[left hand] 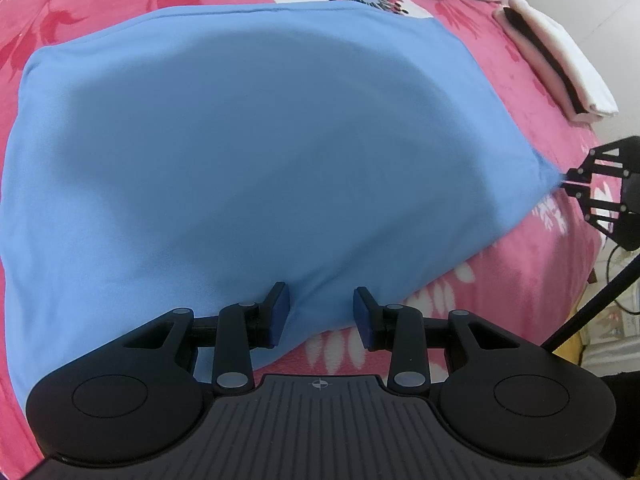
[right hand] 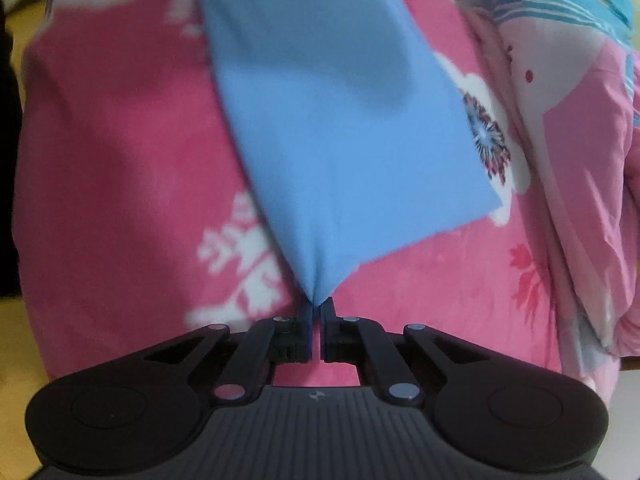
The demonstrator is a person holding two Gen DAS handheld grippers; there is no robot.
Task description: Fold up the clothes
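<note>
Under both of your tools lies a pink blanket (left hand: 100, 20) printed with white and red flowers, and it fills most of each view. Spread on it is the blue cloth (left hand: 256, 152), a plain garment lying mostly flat, with its far hem straight and a broad shadow across its middle. Along the far right side of the bed you have a pink and teal quilt (right hand: 560, 92) bunched up; the right wrist view is blurred, so its folds are hard to read. Near the far right edge in the left wrist view sits a folded stack of white and dark clothes (left hand: 560, 68), well apart from the blue cloth.

Your left gripper (left hand: 322, 316) hangs over the near edge of the blue cloth with its jaws partly spread; the cloth's edge runs between the blue pads (left hand: 280, 312), which do not press on it. Your right gripper (right hand: 319, 312) has its jaws closed together on a corner of the blue cloth, and the fabric is drawn to a point where the pads pinch it.
</note>
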